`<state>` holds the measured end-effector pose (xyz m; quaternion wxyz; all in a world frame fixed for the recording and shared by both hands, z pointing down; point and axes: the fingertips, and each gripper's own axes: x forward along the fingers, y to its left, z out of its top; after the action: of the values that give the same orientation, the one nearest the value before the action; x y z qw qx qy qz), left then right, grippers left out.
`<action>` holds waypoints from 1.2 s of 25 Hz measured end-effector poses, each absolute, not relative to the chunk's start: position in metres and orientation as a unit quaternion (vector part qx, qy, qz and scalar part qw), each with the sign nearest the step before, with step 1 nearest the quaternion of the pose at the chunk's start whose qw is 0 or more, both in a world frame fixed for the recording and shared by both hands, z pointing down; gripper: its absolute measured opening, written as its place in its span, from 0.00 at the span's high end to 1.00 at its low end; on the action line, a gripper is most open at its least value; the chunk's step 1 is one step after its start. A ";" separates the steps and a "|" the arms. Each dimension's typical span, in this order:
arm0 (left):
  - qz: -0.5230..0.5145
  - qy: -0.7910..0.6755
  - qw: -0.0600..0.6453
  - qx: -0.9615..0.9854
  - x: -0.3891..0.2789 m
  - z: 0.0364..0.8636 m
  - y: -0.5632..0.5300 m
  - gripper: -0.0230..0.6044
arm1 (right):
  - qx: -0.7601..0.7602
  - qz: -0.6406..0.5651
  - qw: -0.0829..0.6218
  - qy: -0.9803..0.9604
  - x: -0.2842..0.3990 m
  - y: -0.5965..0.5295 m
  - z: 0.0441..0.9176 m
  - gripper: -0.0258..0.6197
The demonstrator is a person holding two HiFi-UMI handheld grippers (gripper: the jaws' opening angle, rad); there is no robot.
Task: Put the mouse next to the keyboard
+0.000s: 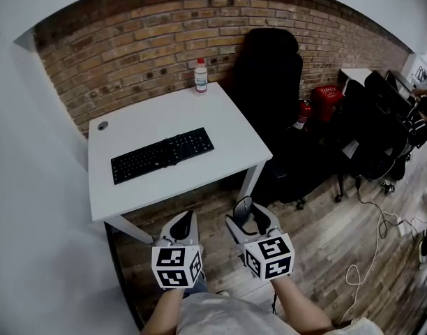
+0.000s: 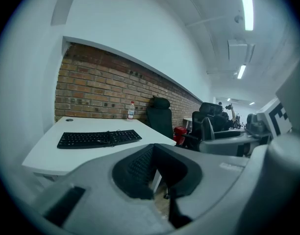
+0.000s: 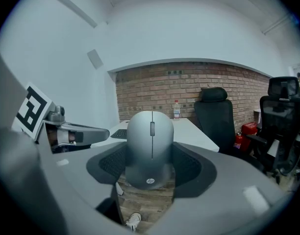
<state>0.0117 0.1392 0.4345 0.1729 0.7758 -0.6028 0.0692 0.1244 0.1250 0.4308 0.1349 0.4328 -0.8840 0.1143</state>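
- Nearest me are the two tools, held low over the wooden floor just short of the table's (image 1: 220,128) near edge; the right tool (image 1: 245,211) is clenched on the mouse (image 3: 151,146), its pads pressing both flanks, tail end towards me
- The left tool (image 1: 186,220) carries nothing; its tips meet with only floor showing behind them
- So the mouse is off the table, well apart from the keyboard (image 1: 162,155), which lies left of centre on the tabletop; bare surface to the keyboard's right looks the likely landing spot
- I judge the mouse light and rigid, with a smooth curved shell that could slide under a loose hold; the flanks are the right place to grip, clear of the wheel and buttons; set it down gently, flat on its base
- From the head view the mouse is mostly masked by the tool; its underside is unseen; something thin, perhaps a cable, crosses the keyboard's middle, too small to tell
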 end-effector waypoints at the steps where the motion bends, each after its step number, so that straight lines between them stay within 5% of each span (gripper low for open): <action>1: 0.069 -0.601 0.175 0.777 0.011 0.436 0.132 0.97 | 0.434 0.115 0.136 -0.883 0.124 0.119 0.432 0.52; 30: 0.087 -0.546 0.203 0.808 -0.069 0.456 -0.075 0.97 | 0.486 0.139 0.166 -0.847 0.043 -0.078 0.450 0.52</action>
<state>-0.0689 -0.0747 0.4559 0.2030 0.8084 -0.5456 0.0873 0.0433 -0.0776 0.4504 0.1657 0.4859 -0.8469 0.1388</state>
